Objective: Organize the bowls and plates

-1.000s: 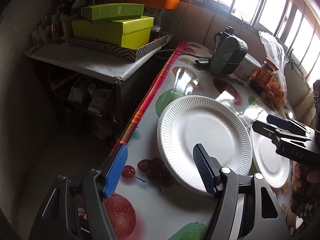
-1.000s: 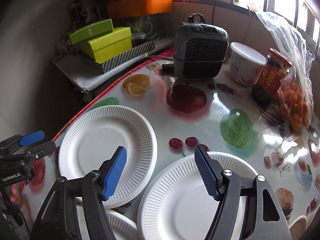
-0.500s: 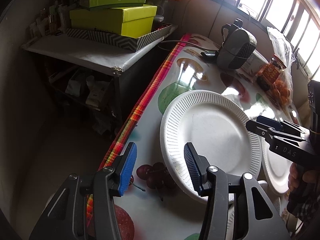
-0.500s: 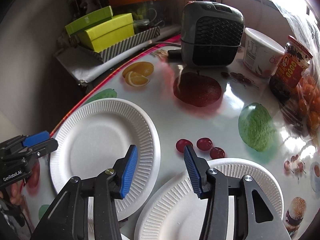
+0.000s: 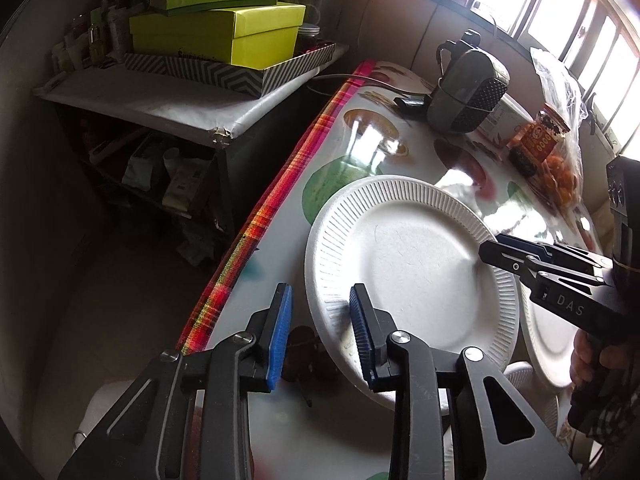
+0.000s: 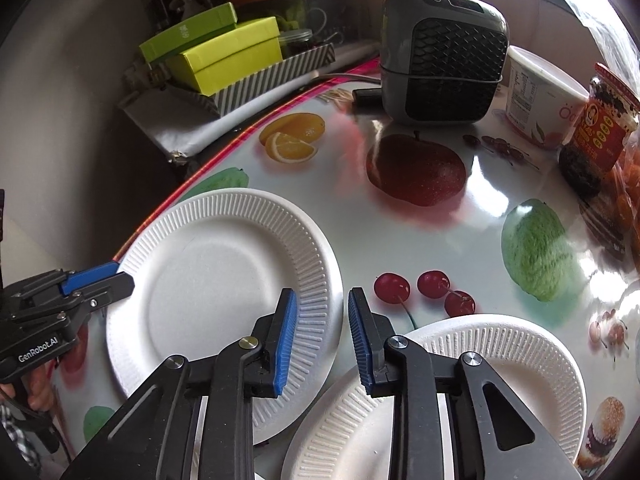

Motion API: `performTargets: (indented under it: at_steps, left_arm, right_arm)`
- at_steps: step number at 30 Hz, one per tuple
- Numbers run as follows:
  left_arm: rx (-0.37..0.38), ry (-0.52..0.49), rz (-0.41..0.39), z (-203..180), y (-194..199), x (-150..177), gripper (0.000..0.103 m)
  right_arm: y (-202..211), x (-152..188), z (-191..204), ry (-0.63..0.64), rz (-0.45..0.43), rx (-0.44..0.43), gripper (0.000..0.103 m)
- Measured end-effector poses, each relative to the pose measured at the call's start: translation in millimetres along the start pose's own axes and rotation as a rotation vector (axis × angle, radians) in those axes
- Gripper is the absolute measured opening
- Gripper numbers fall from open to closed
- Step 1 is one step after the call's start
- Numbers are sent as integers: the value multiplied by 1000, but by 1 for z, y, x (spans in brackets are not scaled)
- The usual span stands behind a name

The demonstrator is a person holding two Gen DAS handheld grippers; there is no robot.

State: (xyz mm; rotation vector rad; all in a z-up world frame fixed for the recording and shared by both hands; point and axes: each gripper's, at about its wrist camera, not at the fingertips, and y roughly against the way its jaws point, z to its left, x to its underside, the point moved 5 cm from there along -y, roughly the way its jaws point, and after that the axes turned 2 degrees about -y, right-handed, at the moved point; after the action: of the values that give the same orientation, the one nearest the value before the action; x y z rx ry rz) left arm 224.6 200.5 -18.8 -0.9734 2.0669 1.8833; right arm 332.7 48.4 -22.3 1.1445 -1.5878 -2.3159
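Window daylight glares off the glossy tablecloth (image 6: 480, 184); left side dim (fisheye edges bend, vignetted).

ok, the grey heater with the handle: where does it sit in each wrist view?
Left wrist: grey heater sits upper right of centre, at the table's far end, beyond the large paper plate.
Right wrist: grey heater sits top, right of centre, facing the camera, beside the white tub.
Shared landmark: the yellow-green boxes on the striped tray, left of the heater in both.
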Motion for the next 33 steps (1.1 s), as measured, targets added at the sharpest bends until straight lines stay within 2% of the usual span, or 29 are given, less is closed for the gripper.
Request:
performTargets:
  at_steps: [3,15,25,33]
  left_arm:
    - [15,3,3,-2,-1,0,25]
    - [-1,1,-7,-1,4,-1,23]
    - [5,-3,-48,-5,33,-3,23]
    - [29,-35,-78,-18,59,1,23]
  right_arm:
    - [0,0,1,0,0,-2,23]
    - [8,0,2,-15,-8,-11,22]
    - [42,-1,11,-15,-50,-24,22]
    - [75,13,13,-37,-64,-15,22]
